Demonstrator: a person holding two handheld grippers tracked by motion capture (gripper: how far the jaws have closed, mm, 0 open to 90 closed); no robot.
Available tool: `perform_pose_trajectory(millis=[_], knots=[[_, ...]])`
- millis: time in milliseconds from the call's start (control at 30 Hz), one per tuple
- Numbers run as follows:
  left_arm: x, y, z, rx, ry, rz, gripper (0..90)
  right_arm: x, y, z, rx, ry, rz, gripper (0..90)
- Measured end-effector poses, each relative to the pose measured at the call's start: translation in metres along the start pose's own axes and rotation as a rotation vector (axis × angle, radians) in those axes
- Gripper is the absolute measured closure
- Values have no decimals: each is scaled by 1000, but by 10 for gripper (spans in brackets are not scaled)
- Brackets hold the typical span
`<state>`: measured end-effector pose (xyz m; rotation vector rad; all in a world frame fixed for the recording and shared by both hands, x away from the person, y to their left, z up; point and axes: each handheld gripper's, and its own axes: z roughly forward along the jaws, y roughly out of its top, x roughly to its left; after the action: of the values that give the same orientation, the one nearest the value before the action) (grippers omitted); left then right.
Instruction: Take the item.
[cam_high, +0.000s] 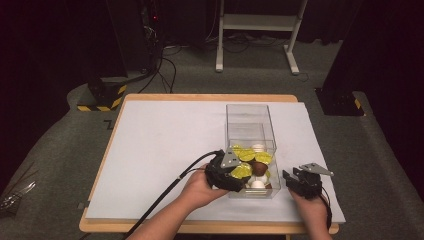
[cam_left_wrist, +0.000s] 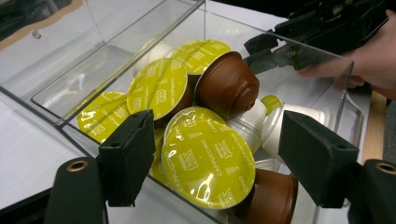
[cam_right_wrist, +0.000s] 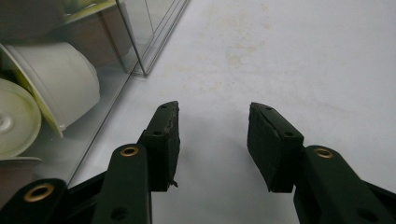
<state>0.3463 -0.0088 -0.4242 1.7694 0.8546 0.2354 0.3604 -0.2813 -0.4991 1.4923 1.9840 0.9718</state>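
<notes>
A clear plastic box (cam_high: 247, 106) stands on the white table sheet, with several coffee capsules piled at its near end. The capsules have yellow-green lids (cam_left_wrist: 208, 163) and brown (cam_left_wrist: 229, 86) or white (cam_right_wrist: 60, 84) bodies. My left gripper (cam_high: 232, 177) is at the box's near left corner. Its jaws (cam_left_wrist: 215, 161) stand open on either side of a yellow-lidded capsule, and the pads (cam_left_wrist: 128, 158) do not press on it. My right gripper (cam_high: 295, 177) rests just right of the box, open and empty (cam_right_wrist: 212, 144), and it also appears beyond the far wall (cam_left_wrist: 257, 53).
The white sheet (cam_high: 165, 145) covers a wooden table, bare to the left of the box. The far half of the box holds no capsules. A white frame stand (cam_high: 257, 30) and cables sit on the floor beyond the table.
</notes>
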Motion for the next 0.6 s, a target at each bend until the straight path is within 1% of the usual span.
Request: perform_pose_trajectory(millis=[100,200,267,300,333,400,433,467,600], knots=[[0,-3,5,16,10,11,279,0,0,0,-1,1,-1,538],[0,-5,8,21,10,24,291,-1,0,0,-3,5,-2,538],[-1,-6,10,26,12,26,291,-1,0,-1,-5,5,6,538],[-1,-7,11,34,16,42,294,-1,0,-1,-6,5,8,538],[-2,-8,12,27,20,40,300,-1,0,-1,-6,7,11,538],[-3,-9,13,34,25,62,304,-2,-1,-1,-7,9,15,538],[-3,-9,14,42,34,75,304,-2,-1,-1,-6,10,18,538],[-4,-9,15,40,36,77,308,-2,-1,-1,-8,11,16,538],[-4,-11,16,48,52,110,333,-3,-1,-1,-10,12,22,538]])
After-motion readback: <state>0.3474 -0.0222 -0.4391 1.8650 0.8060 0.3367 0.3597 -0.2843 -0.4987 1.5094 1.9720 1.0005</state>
